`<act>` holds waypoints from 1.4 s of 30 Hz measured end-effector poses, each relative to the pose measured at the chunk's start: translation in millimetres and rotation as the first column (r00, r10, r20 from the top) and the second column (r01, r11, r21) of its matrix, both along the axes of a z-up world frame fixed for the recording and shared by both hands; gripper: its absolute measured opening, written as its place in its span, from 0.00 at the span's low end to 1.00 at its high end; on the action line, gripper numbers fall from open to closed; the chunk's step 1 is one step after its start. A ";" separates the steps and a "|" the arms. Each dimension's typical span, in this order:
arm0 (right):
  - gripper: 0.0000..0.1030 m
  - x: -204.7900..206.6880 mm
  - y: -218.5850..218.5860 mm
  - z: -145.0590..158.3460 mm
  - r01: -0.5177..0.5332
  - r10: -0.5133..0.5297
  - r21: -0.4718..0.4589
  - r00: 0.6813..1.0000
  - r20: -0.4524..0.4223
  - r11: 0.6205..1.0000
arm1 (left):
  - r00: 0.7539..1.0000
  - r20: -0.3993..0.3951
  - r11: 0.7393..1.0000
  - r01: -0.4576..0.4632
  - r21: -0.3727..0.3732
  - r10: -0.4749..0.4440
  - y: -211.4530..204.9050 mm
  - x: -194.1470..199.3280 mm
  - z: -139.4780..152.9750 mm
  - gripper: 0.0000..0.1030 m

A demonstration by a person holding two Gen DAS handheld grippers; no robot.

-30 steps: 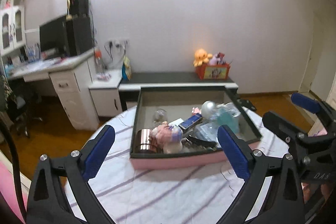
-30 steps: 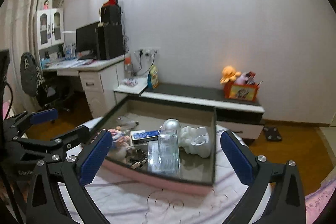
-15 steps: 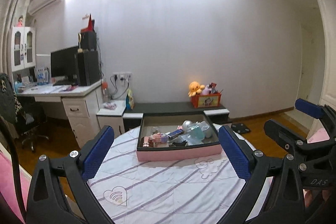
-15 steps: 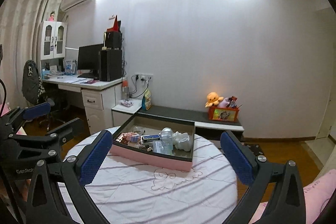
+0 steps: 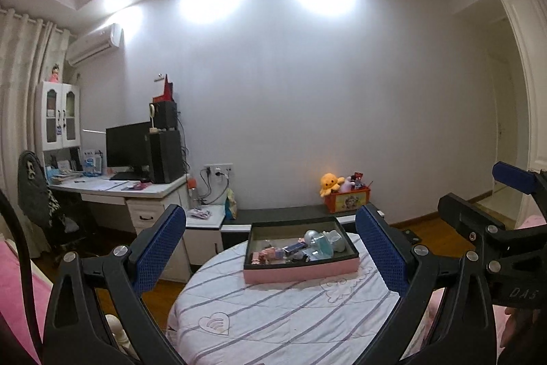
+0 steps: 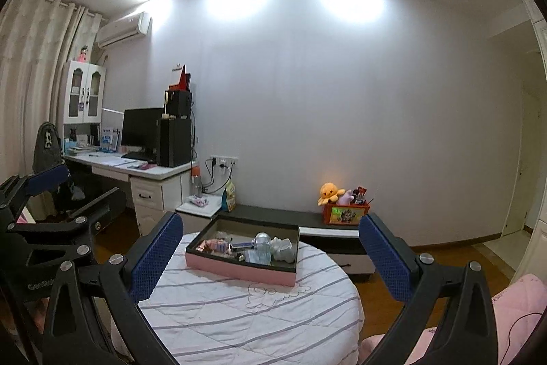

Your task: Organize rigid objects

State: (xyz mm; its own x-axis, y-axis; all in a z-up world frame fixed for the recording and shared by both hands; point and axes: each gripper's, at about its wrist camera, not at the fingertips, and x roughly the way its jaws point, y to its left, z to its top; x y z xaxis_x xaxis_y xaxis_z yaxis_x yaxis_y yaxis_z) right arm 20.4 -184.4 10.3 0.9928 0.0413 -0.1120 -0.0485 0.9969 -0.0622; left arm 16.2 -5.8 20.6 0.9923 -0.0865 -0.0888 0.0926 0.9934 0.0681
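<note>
Tray (image 5: 301,274): pink-walled, dark-lined, on the round table (image 5: 273,324) toward its far edge; one place for loose items, which suits a sorting job

Contents, heaped toward the tray's right end: silver ball (image 5: 311,235), clear bottle (image 6: 262,248), white figure (image 6: 283,249), blue box (image 5: 293,249), copper cup (image 6: 204,247); smaller pieces too small to tell. Left far corner of the tray bare

Tabletop around the tray: striped cloth only; no loose item shows on it

Left gripper (image 5: 270,248): jaws spread wide, nothing between them, held high and well back from the tray

Right gripper (image 6: 270,255): likewise wide apart and empty, well back

Stage: fits either items gathered and sorted, or a heap awaiting sorting
</note>
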 end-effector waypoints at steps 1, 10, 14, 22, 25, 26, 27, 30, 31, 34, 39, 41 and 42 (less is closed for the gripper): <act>1.00 -0.6 1.8 1.2 0.001 -0.001 0.003 1.000 0.003 1.000 | 1.000 0.004 1.000 -0.002 0.000 0.002 0.5 -1.2 0.7 0.98; 1.00 -1.4 3.5 -0.4 -0.007 0.007 0.020 1.000 0.004 1.000 | 1.000 0.003 1.000 -0.018 -0.004 0.018 2.2 -1.7 -2.4 0.98; 1.00 -1.1 4.3 -1.1 -0.009 0.009 0.016 1.000 0.004 1.000 | 1.000 -0.006 1.000 -0.016 -0.015 0.016 5.3 -0.2 -4.0 0.98; 1.00 2.8 4.5 -4.9 -0.025 0.025 0.004 1.000 -0.008 1.000 | 1.000 -0.017 0.999 -0.020 -0.044 0.019 9.3 4.2 -5.9 0.98; 1.00 2.5 5.3 -5.1 -0.026 0.026 0.001 1.000 -0.010 1.000 | 1.000 -0.018 0.999 -0.020 -0.045 0.019 9.6 5.2 -6.2 0.98; 1.00 2.5 5.3 -5.1 -0.027 0.027 0.001 1.000 -0.010 1.000 | 1.000 -0.017 0.999 -0.019 -0.045 0.019 9.6 5.8 -6.6 0.98; 1.00 2.4 5.3 -5.1 -0.026 0.026 0.002 1.000 -0.010 1.000 | 1.000 -0.016 0.999 -0.020 -0.044 0.019 9.5 5.1 -6.2 0.98; 1.00 2.5 5.5 -4.7 -0.025 0.025 0.000 1.000 -0.011 1.000 | 1.000 -0.008 0.999 -0.018 -0.041 0.018 9.3 5.8 -8.3 0.98; 1.00 3.0 5.7 -4.7 -0.024 0.024 0.000 1.000 -0.011 1.000 | 1.000 0.003 0.999 -0.019 -0.040 0.019 9.2 5.5 -9.1 0.98; 1.00 2.3 6.2 -5.0 -0.023 0.023 -0.001 1.000 -0.011 1.000 | 1.000 0.008 0.999 -0.021 -0.037 0.022 9.7 4.6 -9.7 0.98; 1.00 1.9 6.8 -6.1 -0.021 0.021 -0.002 1.000 -0.015 1.000 | 1.000 0.003 0.999 -0.023 -0.034 0.024 8.5 5.3 -10.7 0.98; 1.00 0.6 9.1 -6.1 -0.022 0.021 -0.002 1.000 -0.016 1.000 | 1.000 0.005 0.999 -0.024 -0.035 0.024 8.3 5.3 -11.0 0.98; 1.00 -0.1 9.5 -6.1 -0.022 0.022 -0.002 1.000 -0.016 1.000 | 1.000 0.003 0.999 -0.024 -0.035 0.024 8.2 5.3 -11.1 0.98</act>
State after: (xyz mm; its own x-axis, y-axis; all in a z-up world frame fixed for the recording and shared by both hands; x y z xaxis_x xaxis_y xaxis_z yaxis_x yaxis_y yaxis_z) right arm 20.3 -175.0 4.3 0.9898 0.0631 -0.1278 -0.0717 0.9954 -0.0634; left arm 21.5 2.4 9.5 0.9944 -0.0655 -0.0826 0.0685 0.9971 0.0337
